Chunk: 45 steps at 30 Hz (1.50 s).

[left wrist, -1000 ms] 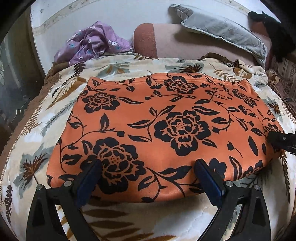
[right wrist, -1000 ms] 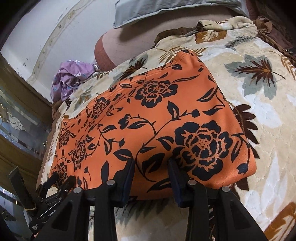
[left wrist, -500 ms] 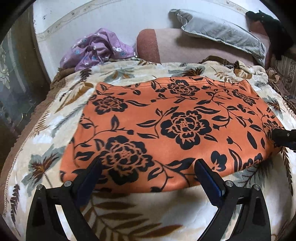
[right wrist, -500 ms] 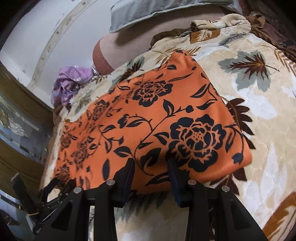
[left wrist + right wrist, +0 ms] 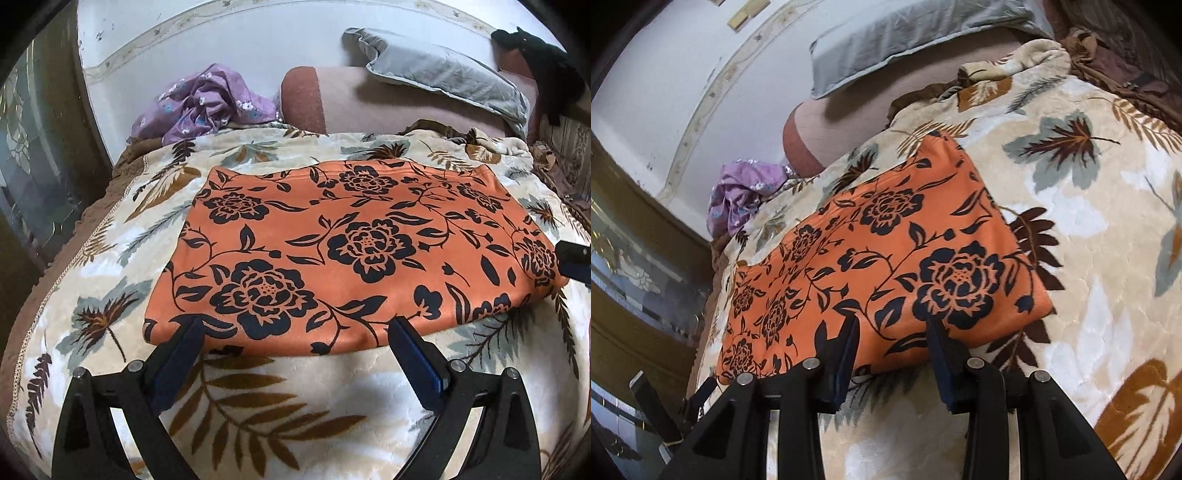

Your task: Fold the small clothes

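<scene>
- Folded orange floral garment lies flat on the bed blanket.
- Left claw gapes wide at its near edge, empty.
- Right claw, narrower, grips nothing.

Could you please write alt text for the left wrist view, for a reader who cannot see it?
A folded orange cloth with black flowers lies flat on a cream leaf-patterned blanket, with the open left gripper at its near edge, gripping nothing. Behind lie a crumpled purple floral garment and a grey pillow.
</scene>
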Motion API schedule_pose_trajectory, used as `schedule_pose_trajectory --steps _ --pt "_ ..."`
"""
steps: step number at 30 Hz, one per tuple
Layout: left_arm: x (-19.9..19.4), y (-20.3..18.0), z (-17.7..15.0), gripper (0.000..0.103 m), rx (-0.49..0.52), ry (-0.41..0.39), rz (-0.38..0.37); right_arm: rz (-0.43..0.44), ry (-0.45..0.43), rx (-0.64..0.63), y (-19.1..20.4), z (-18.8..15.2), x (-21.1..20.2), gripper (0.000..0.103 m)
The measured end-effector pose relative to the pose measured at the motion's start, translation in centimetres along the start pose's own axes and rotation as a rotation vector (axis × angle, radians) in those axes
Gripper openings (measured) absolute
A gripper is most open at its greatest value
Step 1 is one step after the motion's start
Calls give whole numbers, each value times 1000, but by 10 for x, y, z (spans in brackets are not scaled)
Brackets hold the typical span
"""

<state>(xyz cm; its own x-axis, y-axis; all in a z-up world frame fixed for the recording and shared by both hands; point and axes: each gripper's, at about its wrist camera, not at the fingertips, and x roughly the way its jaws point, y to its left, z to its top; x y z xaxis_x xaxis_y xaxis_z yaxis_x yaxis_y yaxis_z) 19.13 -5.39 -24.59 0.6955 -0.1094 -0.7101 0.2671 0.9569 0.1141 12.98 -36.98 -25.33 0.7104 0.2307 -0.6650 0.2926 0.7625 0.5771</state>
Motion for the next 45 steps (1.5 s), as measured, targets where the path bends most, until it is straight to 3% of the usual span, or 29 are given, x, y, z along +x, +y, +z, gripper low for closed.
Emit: schedule_pose_trajectory --steps 8,21,45 --pt "11 12 5 99 -56 25 12 13 61 44 -5 6 22 41" --pt "3 -3 6 99 14 -15 1 25 91 -11 10 1 31 41" --pt "6 -2 4 99 21 -9 18 27 109 8 6 -1 30 45"
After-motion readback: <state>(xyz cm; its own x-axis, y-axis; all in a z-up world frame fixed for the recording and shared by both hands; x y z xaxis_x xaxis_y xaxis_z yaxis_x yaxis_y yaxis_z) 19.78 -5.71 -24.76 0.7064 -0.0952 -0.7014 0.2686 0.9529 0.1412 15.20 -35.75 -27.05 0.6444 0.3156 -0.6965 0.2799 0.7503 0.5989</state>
